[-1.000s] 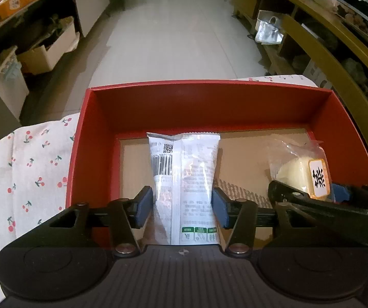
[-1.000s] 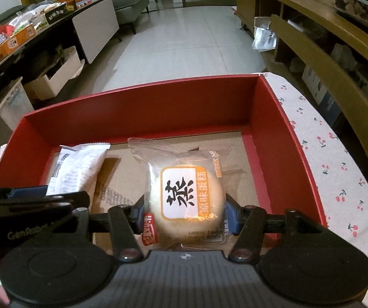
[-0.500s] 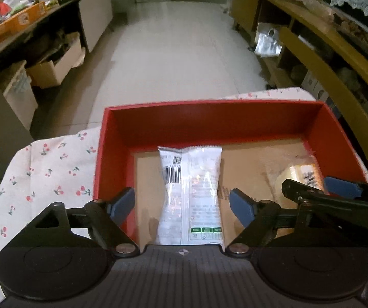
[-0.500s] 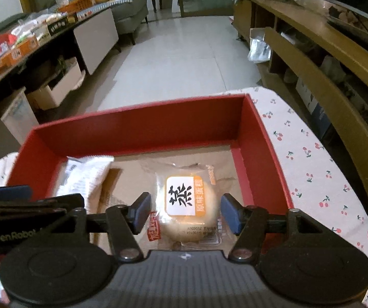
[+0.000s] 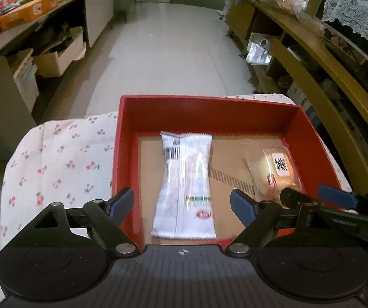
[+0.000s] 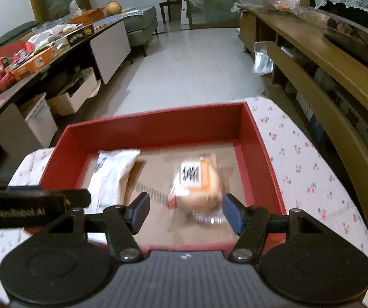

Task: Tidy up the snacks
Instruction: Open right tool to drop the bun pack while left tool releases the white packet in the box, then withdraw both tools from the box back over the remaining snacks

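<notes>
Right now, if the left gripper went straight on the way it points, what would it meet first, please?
Probably the white snack packet lying in the red box: it sits between the open left gripper fingers' line, though depth is unclear.

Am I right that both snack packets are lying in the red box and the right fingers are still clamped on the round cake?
Not quite. The right wrist view shows the right gripper open, fingers apart, with the round cake lying free. Both it and the white packet do lie in the red box.
</notes>
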Tool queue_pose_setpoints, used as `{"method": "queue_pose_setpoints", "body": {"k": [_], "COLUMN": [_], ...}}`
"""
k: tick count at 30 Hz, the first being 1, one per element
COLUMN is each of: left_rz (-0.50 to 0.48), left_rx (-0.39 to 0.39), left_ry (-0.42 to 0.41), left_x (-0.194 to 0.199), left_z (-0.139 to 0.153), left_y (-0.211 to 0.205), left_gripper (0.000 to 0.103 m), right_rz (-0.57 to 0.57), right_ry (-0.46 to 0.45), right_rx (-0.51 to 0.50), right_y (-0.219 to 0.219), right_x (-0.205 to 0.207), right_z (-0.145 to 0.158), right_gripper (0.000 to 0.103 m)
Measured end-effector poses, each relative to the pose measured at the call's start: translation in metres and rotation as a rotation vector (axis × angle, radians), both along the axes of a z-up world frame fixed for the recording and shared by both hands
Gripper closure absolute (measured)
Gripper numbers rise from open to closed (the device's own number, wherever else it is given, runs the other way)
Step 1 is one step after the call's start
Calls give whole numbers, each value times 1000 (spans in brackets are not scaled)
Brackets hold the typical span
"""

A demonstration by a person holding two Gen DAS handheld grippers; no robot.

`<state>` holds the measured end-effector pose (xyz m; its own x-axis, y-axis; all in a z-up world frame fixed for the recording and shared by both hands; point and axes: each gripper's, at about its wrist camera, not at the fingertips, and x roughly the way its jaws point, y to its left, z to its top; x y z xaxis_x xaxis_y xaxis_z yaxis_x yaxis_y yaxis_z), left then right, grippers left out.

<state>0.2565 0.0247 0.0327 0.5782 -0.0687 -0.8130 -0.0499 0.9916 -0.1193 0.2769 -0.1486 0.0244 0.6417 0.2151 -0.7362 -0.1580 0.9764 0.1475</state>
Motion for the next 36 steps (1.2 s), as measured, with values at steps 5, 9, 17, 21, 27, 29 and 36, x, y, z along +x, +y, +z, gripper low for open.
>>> {"method": "queue_pose_setpoints", "body": {"k": [5,9,17,21,27,29,36], "left_rz": [0,-1,2,-49,-200,-236,-268], "left_rx": [-45,-86,-144,-147,-58,-38,-38], "left_ry": [10,27,87,121,133,131,106], "left_x": [-25,-46,-93,-113,-141,-146,-153], "left_z": [4,3,-11,-19,-31,-32,-31], "left_y": [9,16,21,12,-26,-36,-42], "left_gripper": [13,13,12,12,8,8,8], "right_rz": [47,76,152,124,27,6,-5], "right_ry": [-8,-1,55,76,106,115,133], "right_rx": [-18,24,-12,-33,-19,-20,2], "right_y": [1,0,3,-5,-34,-41,-51], "right_x": [-34,-58,-93,-112,-120,-120,-119], "right_z": [4,8,-6,-11,-12,-14,-16], "right_gripper": [23,23,21,21,21,21,21]}}
